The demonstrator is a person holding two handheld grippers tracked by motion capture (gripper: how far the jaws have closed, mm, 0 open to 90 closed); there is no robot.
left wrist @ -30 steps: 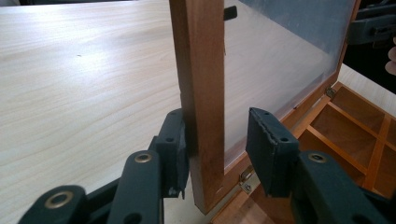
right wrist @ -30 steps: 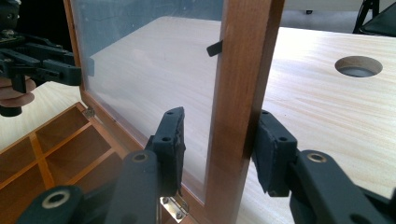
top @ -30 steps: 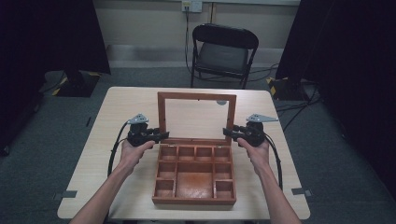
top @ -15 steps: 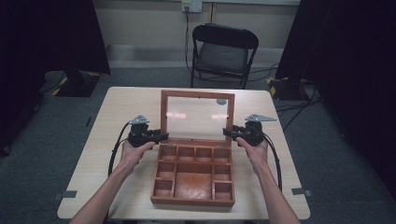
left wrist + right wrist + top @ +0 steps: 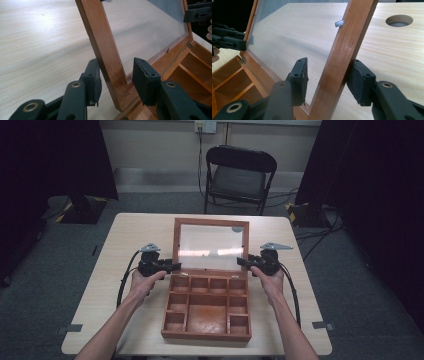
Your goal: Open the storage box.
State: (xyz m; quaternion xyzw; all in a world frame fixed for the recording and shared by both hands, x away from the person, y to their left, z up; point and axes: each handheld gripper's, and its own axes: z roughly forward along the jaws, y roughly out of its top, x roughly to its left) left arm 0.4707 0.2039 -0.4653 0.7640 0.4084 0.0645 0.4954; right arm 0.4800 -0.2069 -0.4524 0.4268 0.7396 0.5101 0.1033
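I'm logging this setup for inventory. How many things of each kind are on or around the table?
Wooden compartment box with windowed lid: 1
Handheld grippers: 2, the left gripper and the right gripper
Table: 1
Folding chair: 1
Total: 5
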